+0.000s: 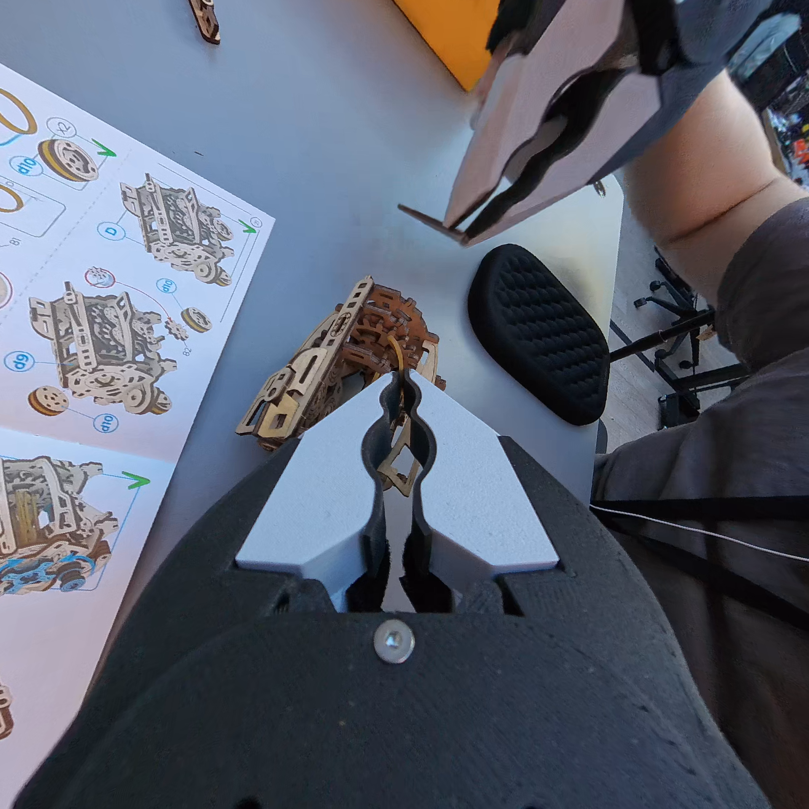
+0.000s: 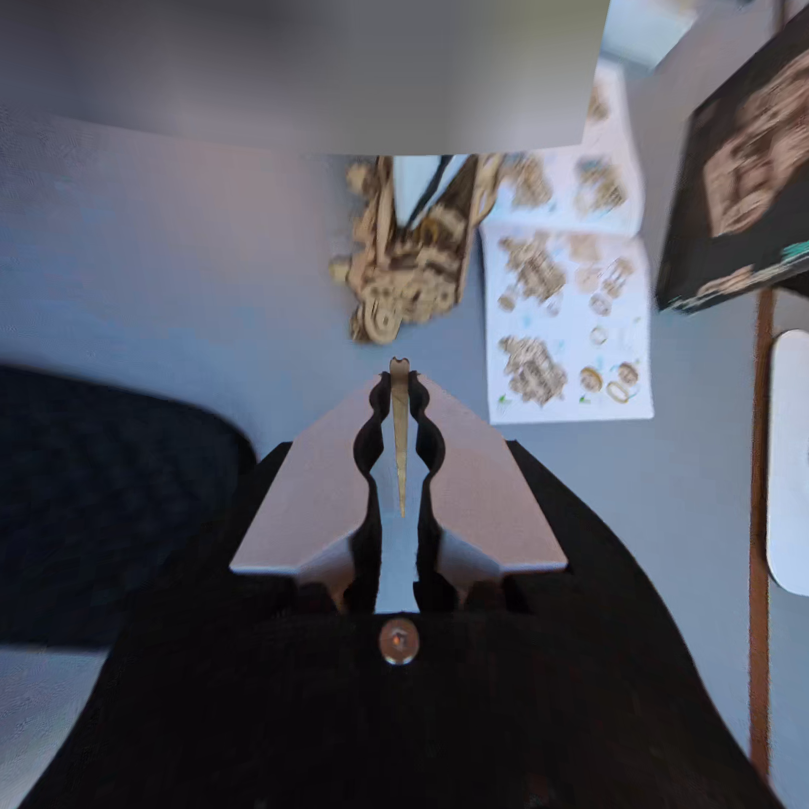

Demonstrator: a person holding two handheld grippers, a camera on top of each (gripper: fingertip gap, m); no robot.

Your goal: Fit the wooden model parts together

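The half-built wooden model (image 1: pixel 332 363) lies on the grey table (image 1: pixel 306 153); it also shows blurred in the right wrist view (image 2: pixel 407 280). My left gripper (image 1: pixel 403 375) is at the model's near side, shut on a yellow rubber band (image 1: pixel 396 350) that loops out of its gears. The left gripper also shows in the right wrist view (image 2: pixel 413 219), on top of the model. My right gripper (image 2: pixel 399 375) is shut on a thin flat wooden part (image 2: pixel 399 394), seen edge-on and sticking out past the tips. In the left wrist view the right gripper (image 1: pixel 464 236) hovers beyond the model with that part (image 1: pixel 431 223).
An instruction sheet (image 1: pixel 109 284) lies left of the model, also seen in the right wrist view (image 2: pixel 564 324). A black padded oval (image 1: pixel 538 332) sits at the table's edge. A small wooden piece (image 1: pixel 205 17), an orange sheet (image 1: pixel 446 35) and a dark box (image 2: pixel 744 175) lie farther off. Across from one pair of fingers to the other is roughly 8 cm. My left tips are about 25 cm from the small wooden piece (image 1: pixel 205 17), my right tips only 20 cm.
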